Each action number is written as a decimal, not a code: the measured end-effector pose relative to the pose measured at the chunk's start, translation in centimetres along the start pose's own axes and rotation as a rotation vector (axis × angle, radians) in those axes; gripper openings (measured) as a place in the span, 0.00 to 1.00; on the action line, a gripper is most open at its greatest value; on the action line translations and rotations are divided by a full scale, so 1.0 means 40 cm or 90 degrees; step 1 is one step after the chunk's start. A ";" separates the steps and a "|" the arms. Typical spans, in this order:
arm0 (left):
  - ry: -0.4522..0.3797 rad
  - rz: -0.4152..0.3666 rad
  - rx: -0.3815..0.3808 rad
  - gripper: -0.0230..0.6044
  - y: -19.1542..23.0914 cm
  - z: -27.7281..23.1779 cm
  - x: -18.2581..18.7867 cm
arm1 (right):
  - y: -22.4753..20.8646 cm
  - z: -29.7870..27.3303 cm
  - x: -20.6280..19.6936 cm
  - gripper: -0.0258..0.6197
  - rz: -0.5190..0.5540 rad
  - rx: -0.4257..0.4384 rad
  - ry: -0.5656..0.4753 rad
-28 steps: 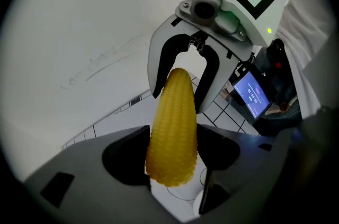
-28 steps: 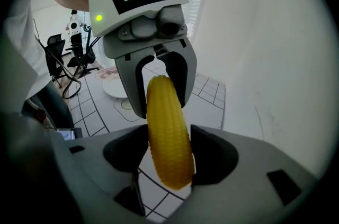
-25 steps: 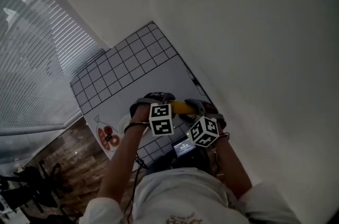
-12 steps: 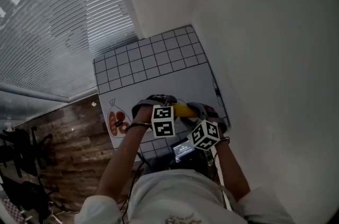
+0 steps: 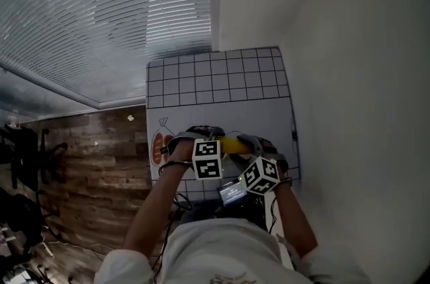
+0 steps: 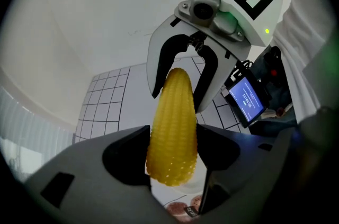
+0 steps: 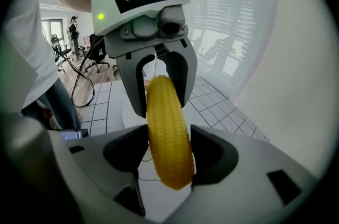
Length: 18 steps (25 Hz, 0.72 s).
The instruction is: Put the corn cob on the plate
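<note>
A yellow corn cob (image 5: 232, 144) hangs level above the grid-patterned table mat (image 5: 215, 81), held at both ends. My left gripper (image 6: 172, 157) is shut on its thick end (image 6: 172, 133). My right gripper (image 7: 169, 157) is shut on the other end (image 7: 168, 133). Each gripper view shows the other gripper facing it along the cob: the right gripper (image 6: 181, 93) and the left gripper (image 7: 161, 98). A white plate (image 7: 130, 112) lies on the mat below and behind the left gripper. In the head view my left hand mostly hides it.
A snack packet with an orange picture (image 5: 160, 145) lies at the mat's left edge. A small device with a lit screen (image 6: 246, 98) and cables sit near my body. A white wall runs along the table's right side, window blinds lie beyond, and wooden floor is at the left.
The head view has swung, so the table now sits squarer in the frame. Both grippers keep the cob between them in about the same place near the mat's near edge.
</note>
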State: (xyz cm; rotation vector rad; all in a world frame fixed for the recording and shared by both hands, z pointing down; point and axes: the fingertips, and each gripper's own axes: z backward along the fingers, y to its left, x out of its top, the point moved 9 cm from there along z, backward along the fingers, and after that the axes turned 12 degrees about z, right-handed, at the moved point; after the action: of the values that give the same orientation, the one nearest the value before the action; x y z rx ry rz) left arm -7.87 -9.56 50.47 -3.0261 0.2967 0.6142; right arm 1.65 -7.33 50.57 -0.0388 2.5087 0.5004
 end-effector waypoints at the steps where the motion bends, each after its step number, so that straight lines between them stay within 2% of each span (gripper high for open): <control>1: 0.000 0.010 0.003 0.46 0.002 0.004 -0.009 | -0.003 -0.007 0.008 0.43 0.008 0.006 -0.003; 18: -0.002 0.127 0.025 0.46 -0.005 0.028 -0.134 | 0.008 -0.090 0.086 0.43 0.087 0.091 -0.041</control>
State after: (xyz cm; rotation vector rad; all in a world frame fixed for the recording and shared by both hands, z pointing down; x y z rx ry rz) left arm -13.08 -8.32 51.54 -2.9792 0.6095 0.6158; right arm -3.20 -8.05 51.57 0.2023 2.4873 0.3694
